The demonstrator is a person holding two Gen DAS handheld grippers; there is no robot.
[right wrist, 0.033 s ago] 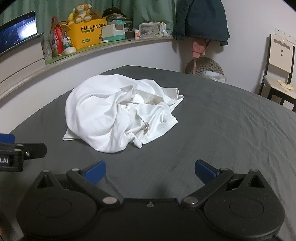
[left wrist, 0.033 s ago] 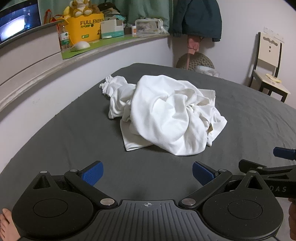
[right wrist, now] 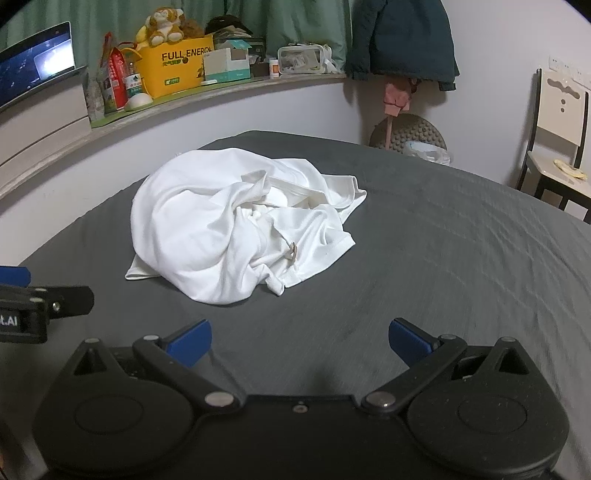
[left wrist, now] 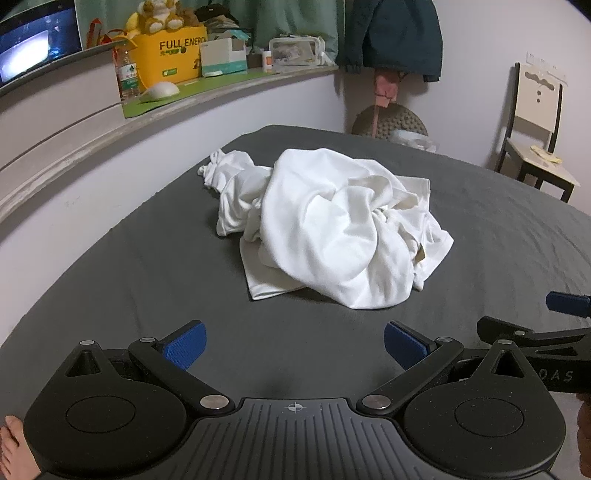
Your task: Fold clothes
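- My left gripper (left wrist: 294, 342) hangs low over the near edge of the bed, its blue-padded fingers (left wrist: 184, 345) spread wide with nothing between them.
- My right gripper (right wrist: 300, 341) sits at the same height just beside it, jaws equally wide and empty; only grey sheet shows in the gap.
- Each gripper catches the other at the edge of its view: the right one pokes in from the right side of the left camera, the left one from the left side of the right camera.
- The white garment (left wrist: 332, 225) lies crumpled in a heap near the middle of the grey bed (left wrist: 129, 280), well apart from both sets of fingers and untouched.
- From the left camera, a twisted part of the cloth trails off toward the wall; it may be a sleeve, but the bunching is too tight for me to be sure.
- From the right camera, a small tan loop or tag (right wrist: 291, 252) shows among the folds on the garment's near right side.
- A flat hem corner pokes out from under the heap on its near left side.
- Behind the bed a ledge carries a yellow box (right wrist: 173, 70) with a plush toy (right wrist: 162, 26) on top.
- A chair (left wrist: 535, 125) stands at the far right.
- A bare foot (left wrist: 14, 450) shows at the lower left of the left camera.
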